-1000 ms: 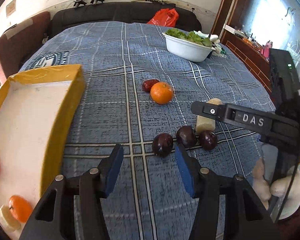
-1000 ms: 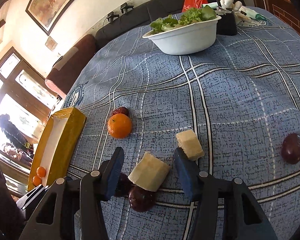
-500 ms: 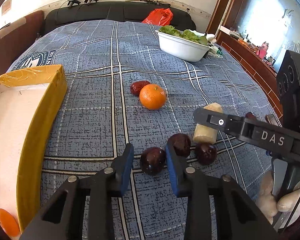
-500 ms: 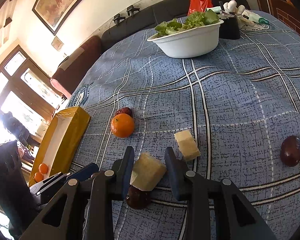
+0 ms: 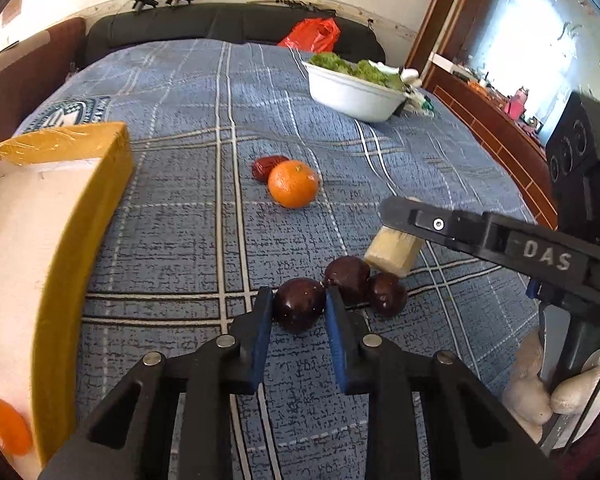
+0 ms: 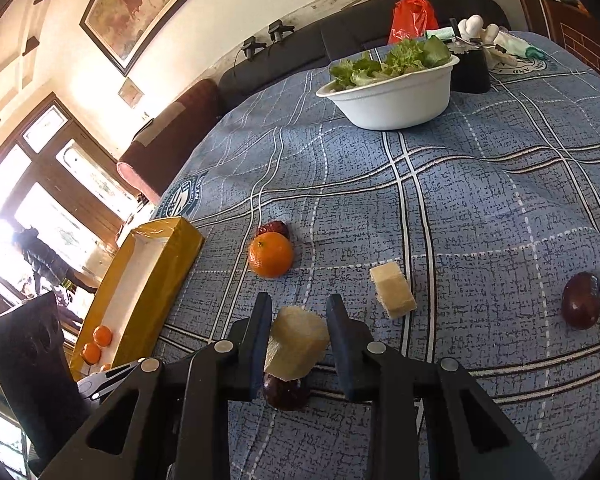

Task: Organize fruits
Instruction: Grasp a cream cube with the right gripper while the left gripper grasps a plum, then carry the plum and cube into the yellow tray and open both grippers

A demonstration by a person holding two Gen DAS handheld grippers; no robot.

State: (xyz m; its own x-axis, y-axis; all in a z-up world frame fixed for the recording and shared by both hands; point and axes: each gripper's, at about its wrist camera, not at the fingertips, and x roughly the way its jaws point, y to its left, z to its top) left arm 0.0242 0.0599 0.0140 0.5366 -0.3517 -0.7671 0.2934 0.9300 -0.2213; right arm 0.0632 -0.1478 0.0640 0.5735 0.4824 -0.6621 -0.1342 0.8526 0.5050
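Observation:
My left gripper (image 5: 298, 300) is closing its jaws, and the blue pads press on both sides of a dark plum (image 5: 300, 312) on the blue checked cloth. Two more dark plums (image 5: 348, 276) (image 5: 386, 294) lie just right of it. My right gripper (image 6: 298, 308) is also closing its jaws, and its pads touch a pale cut fruit chunk (image 6: 298, 340), seen in the left wrist view as the pale chunk (image 5: 392, 252). Below that chunk shows a dark plum (image 6: 286, 392). An orange (image 5: 293, 184) and a red date (image 5: 266, 166) lie farther back.
A yellow box (image 5: 80, 216) with a white inside stands at the left and holds small oranges (image 6: 102, 336). A white bowl of lettuce (image 6: 396, 96) sits at the back. A second pale chunk (image 6: 394, 290) and a lone plum (image 6: 580, 300) lie to the right.
Both grippers have narrowed from wide open onto their fruit: the left onto the nearest plum, the right onto the pale chunk. Both crept slightly forward.

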